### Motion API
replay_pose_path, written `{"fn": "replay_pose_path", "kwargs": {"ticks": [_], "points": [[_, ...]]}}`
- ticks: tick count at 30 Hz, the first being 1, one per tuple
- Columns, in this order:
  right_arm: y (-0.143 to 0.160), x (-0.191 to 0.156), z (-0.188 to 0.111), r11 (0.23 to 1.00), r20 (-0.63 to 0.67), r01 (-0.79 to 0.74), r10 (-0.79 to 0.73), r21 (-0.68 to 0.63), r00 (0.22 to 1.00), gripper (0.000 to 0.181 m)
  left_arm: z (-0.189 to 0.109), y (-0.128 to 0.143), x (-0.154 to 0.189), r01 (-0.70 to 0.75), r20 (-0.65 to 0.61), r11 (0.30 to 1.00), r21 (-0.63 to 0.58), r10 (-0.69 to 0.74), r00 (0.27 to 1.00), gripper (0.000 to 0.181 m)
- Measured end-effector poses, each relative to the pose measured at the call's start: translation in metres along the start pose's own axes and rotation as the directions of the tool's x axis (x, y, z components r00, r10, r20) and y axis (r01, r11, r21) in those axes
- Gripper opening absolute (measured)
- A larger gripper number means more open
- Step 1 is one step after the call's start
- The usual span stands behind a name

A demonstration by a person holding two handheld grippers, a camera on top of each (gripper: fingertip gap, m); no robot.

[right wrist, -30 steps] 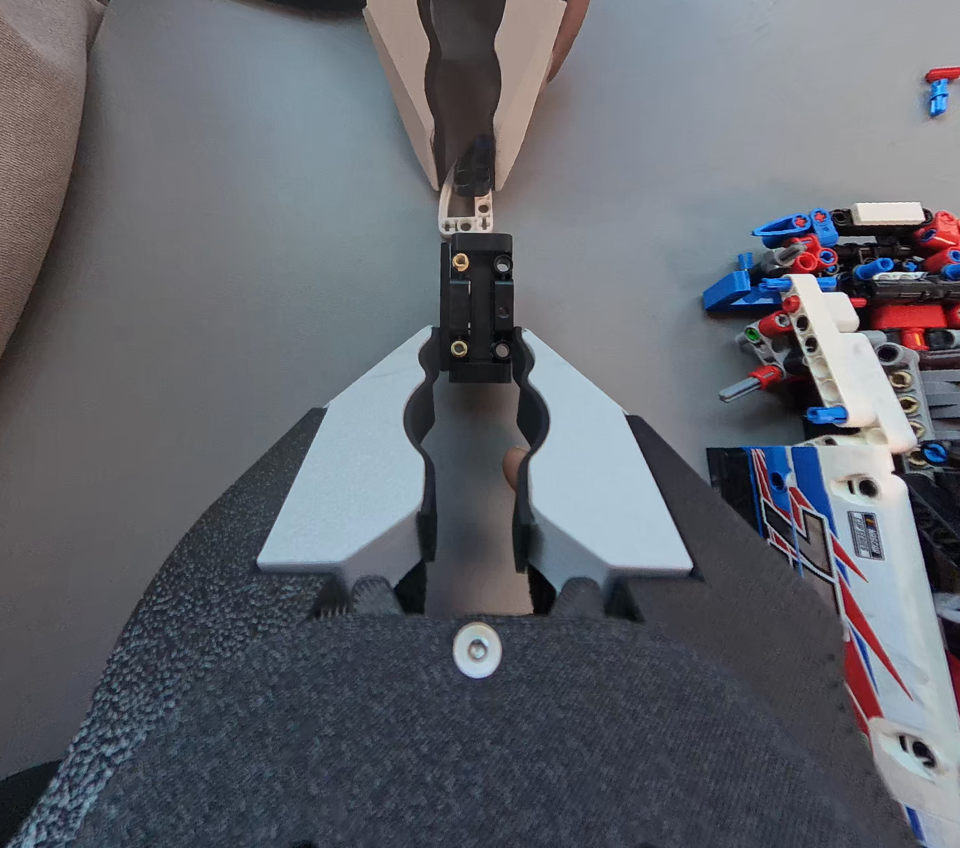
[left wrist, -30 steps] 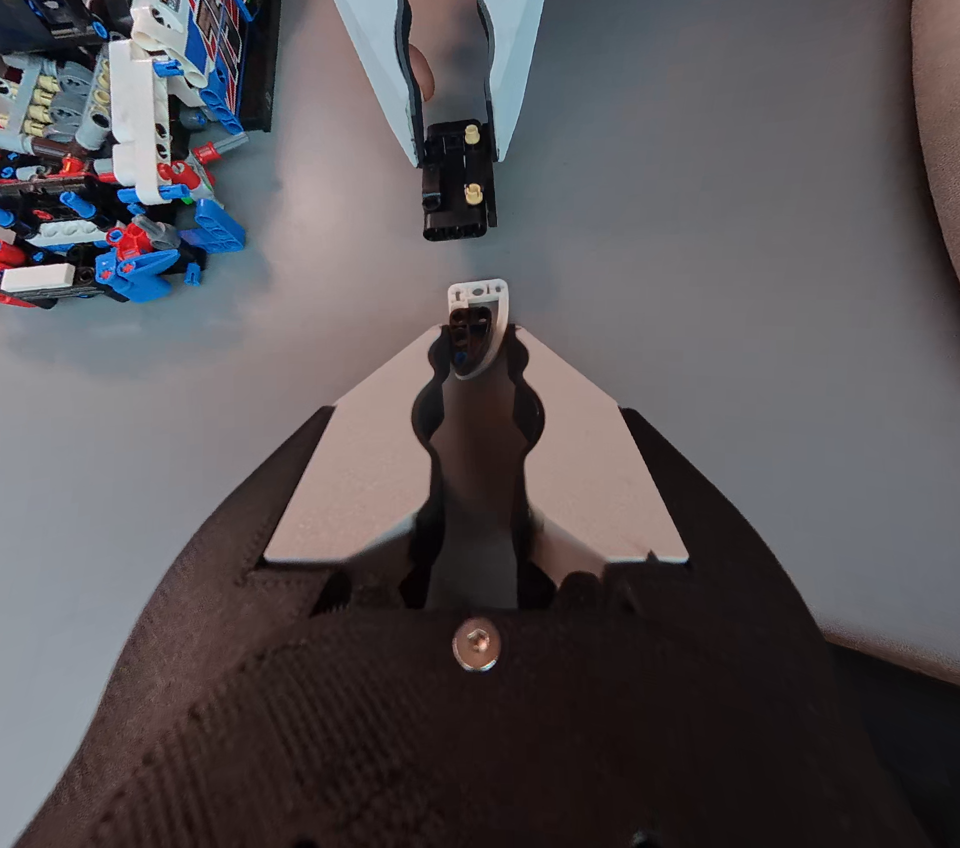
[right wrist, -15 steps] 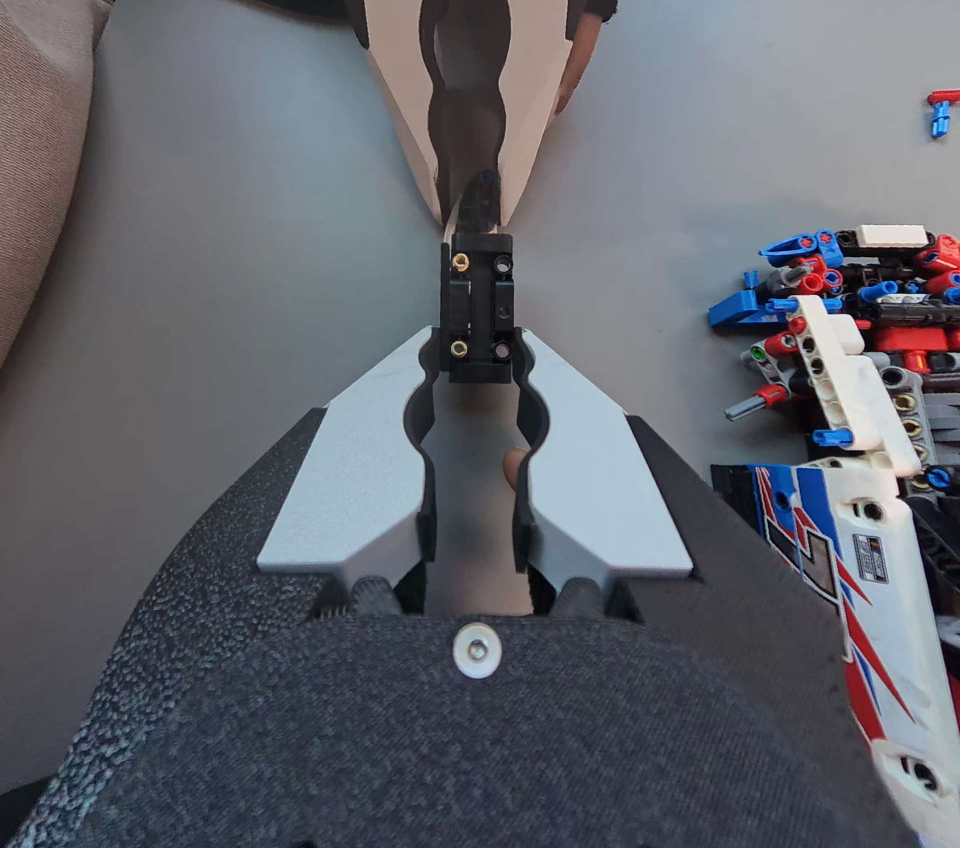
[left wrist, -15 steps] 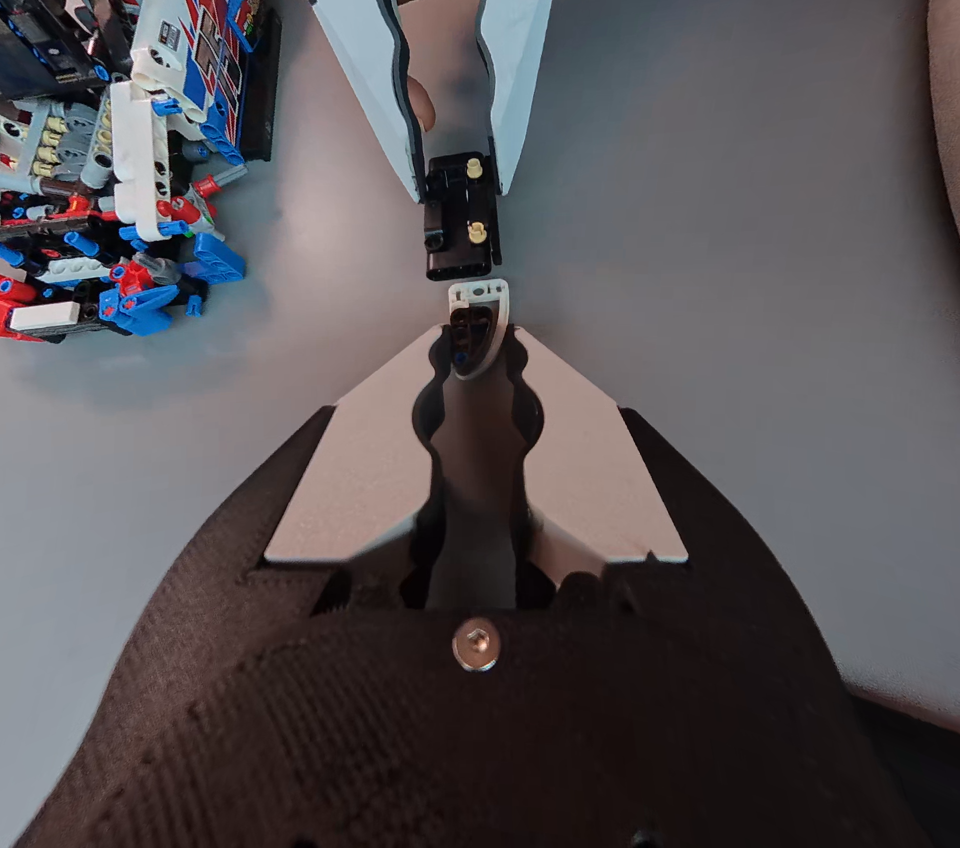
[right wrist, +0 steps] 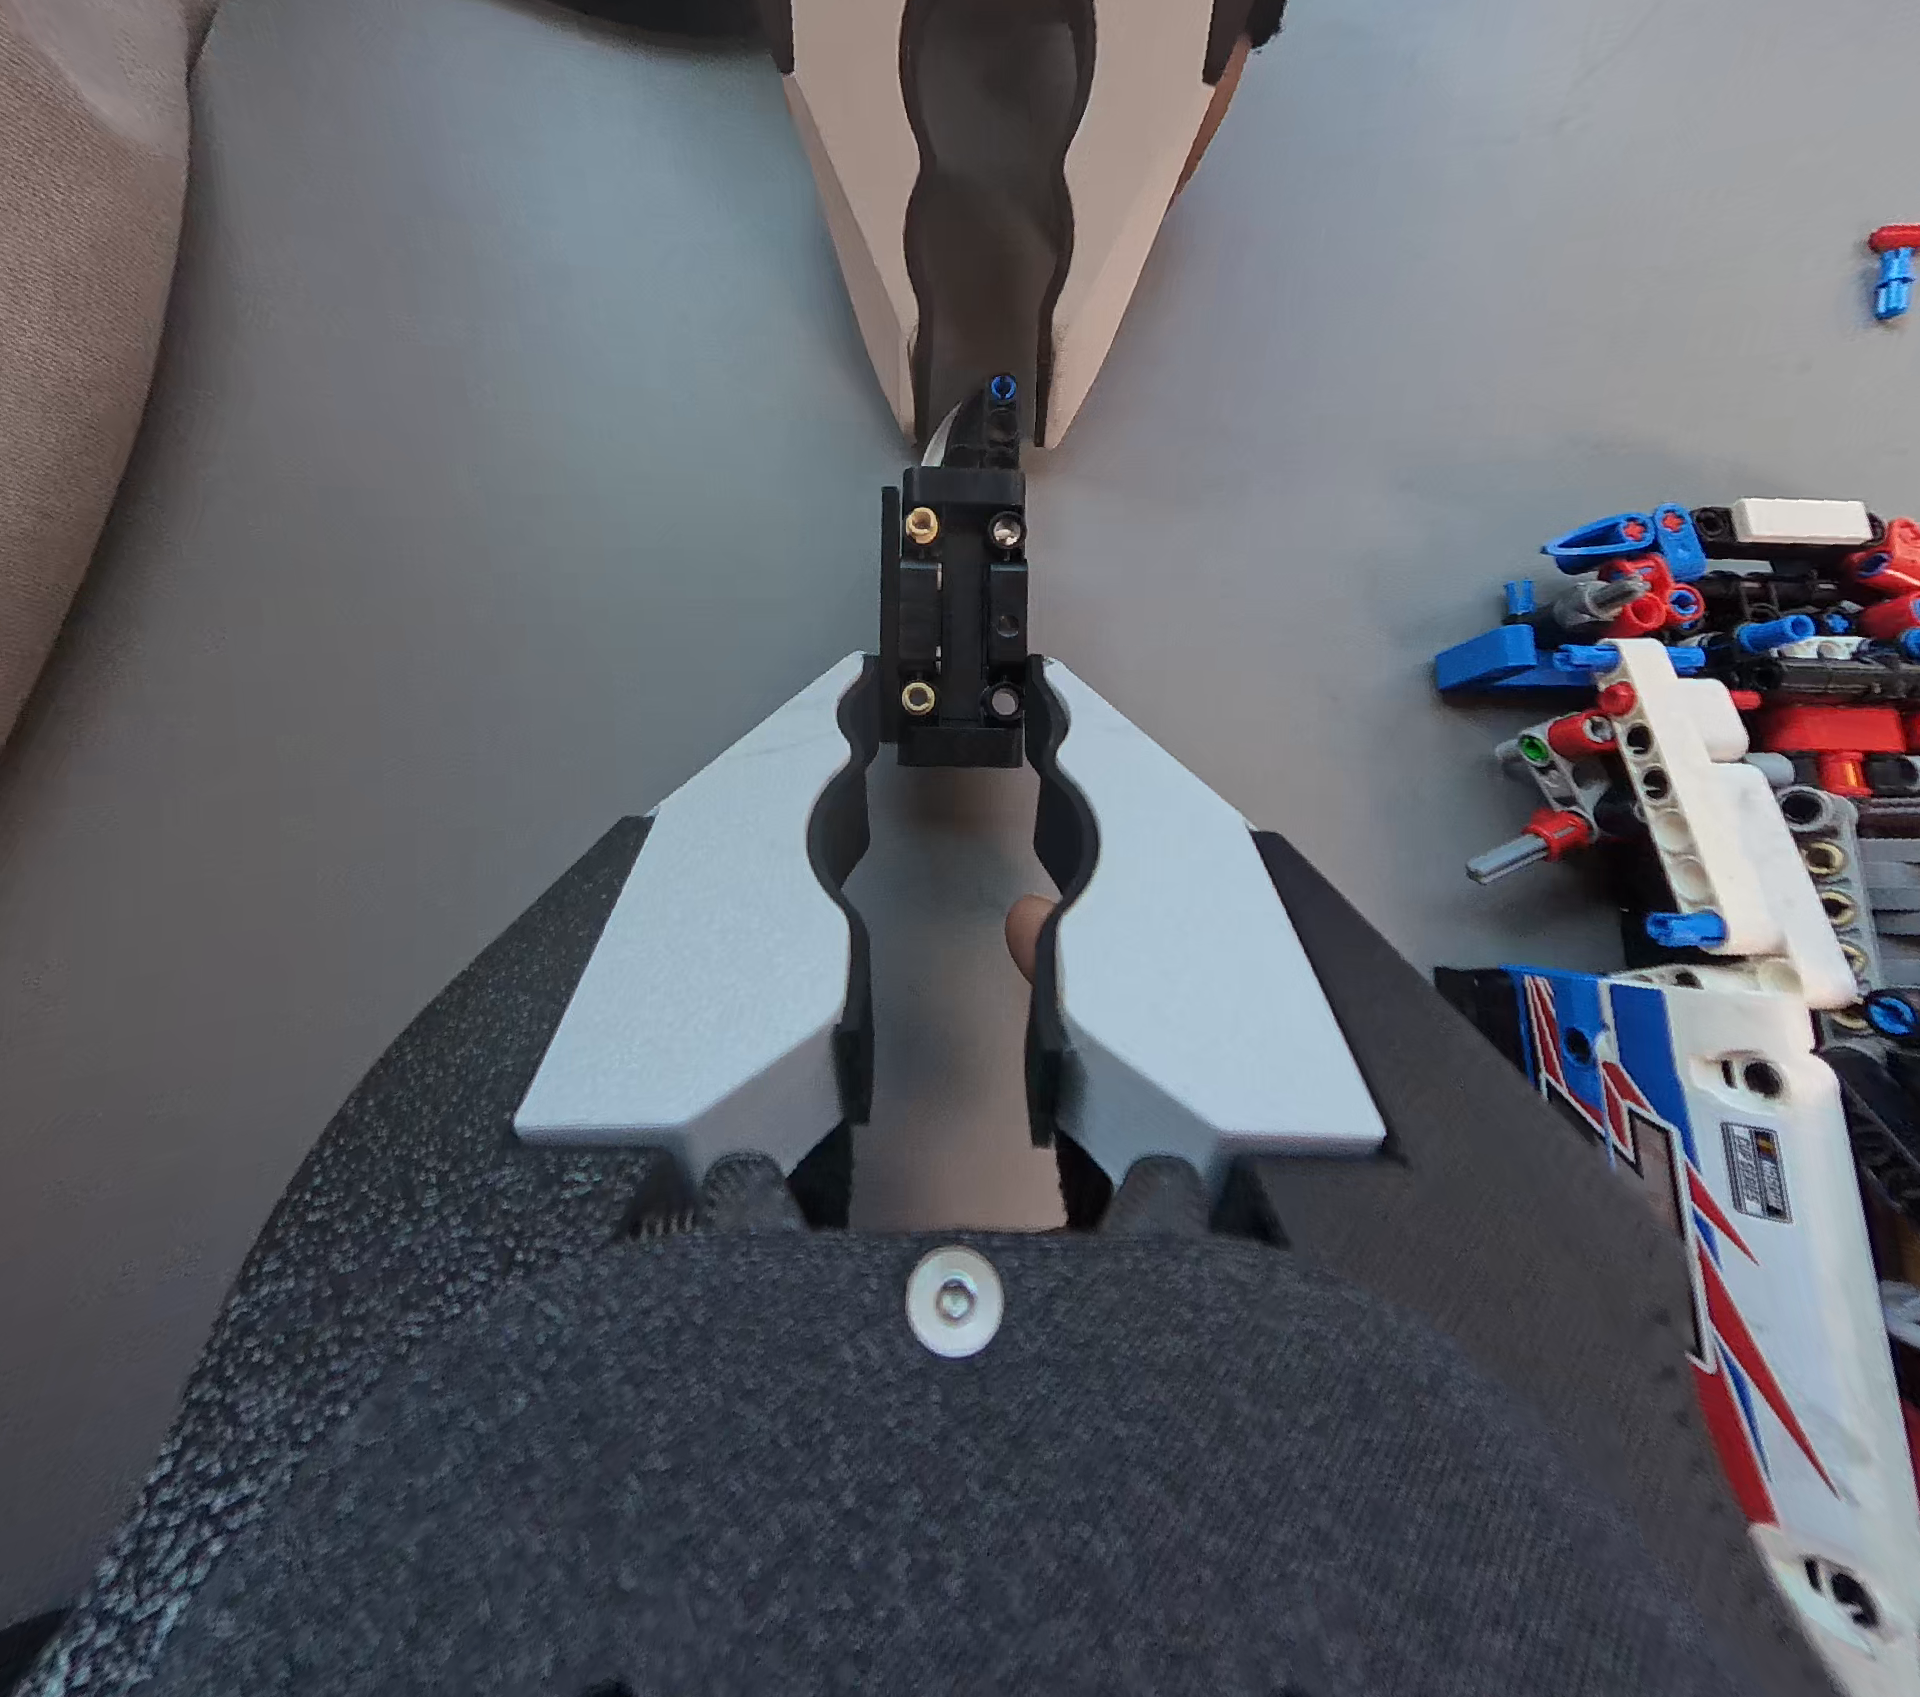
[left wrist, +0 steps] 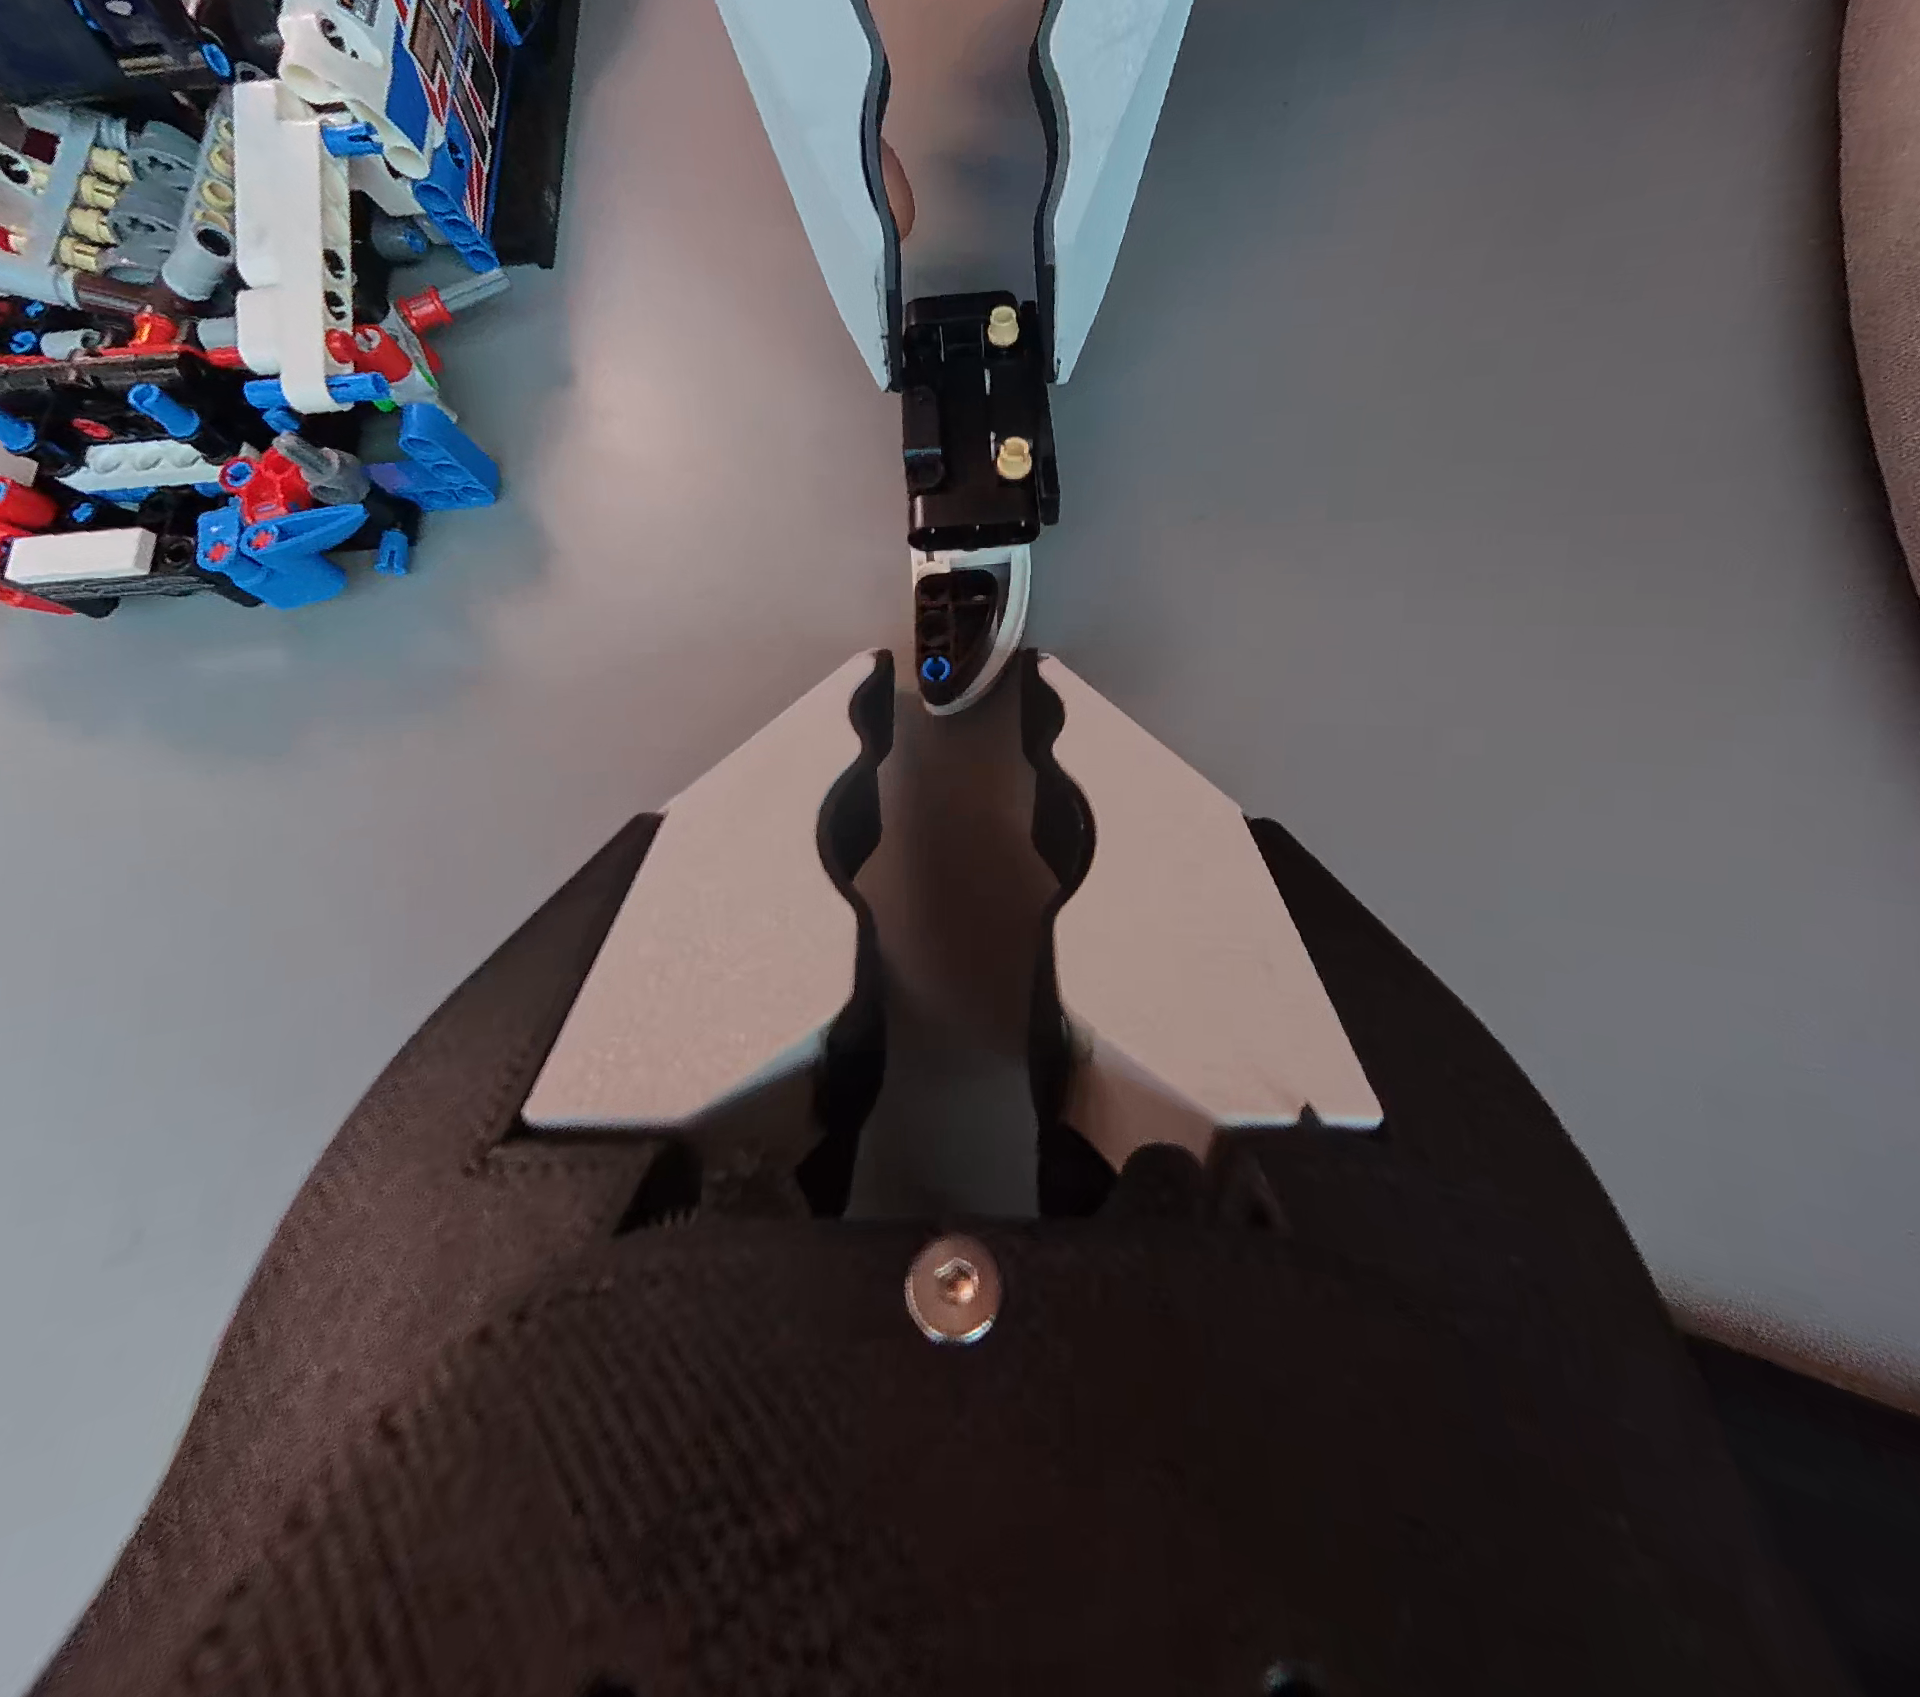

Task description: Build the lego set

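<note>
My right gripper [right wrist: 951, 671] is shut on a black block [right wrist: 956, 608] with tan pins and holds it above the grey table. My left gripper [left wrist: 958, 660] faces it and is shut on a small white curved piece [left wrist: 971, 619] with a black inner part and a blue pin. The top of the curved piece touches the end of the black block [left wrist: 977, 421]. In the left wrist view the right gripper [left wrist: 974, 380] comes in from the top. In the right wrist view the left gripper [right wrist: 980, 437] comes in from the top, and the curved piece [right wrist: 982, 426] is mostly hidden behind the block.
A partly built white, blue and red lego model [left wrist: 343, 89] and loose parts [left wrist: 260, 504] lie left in the left wrist view, and the model [right wrist: 1714, 868] is right in the right wrist view. A red and blue pin [right wrist: 1893, 276] lies apart. A beige cushion [right wrist: 83, 297] borders the table.
The two grippers have come together. The gap between the black block and the white curved piece has closed and they now touch. The curved piece sits a little farther out of my left fingers.
</note>
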State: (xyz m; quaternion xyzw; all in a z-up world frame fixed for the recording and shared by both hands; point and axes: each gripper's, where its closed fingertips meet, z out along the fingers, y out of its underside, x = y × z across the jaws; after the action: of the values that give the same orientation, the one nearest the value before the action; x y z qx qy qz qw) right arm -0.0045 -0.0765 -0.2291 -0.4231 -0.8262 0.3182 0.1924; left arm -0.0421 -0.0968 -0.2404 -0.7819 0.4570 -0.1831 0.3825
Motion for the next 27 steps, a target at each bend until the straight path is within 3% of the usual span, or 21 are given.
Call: {"fn": "replay_pose_path", "kwargs": {"ticks": [27], "points": [[0.004, 0.001, 0.0073, 0.999, -0.013, 0.003, -0.003, -0.032, 1.0, 0.024, 0.0035, -0.0033, 0.0017, -0.014, 0.007, 1.0, 0.002, 0.014, 1.0, 0.018]]}}
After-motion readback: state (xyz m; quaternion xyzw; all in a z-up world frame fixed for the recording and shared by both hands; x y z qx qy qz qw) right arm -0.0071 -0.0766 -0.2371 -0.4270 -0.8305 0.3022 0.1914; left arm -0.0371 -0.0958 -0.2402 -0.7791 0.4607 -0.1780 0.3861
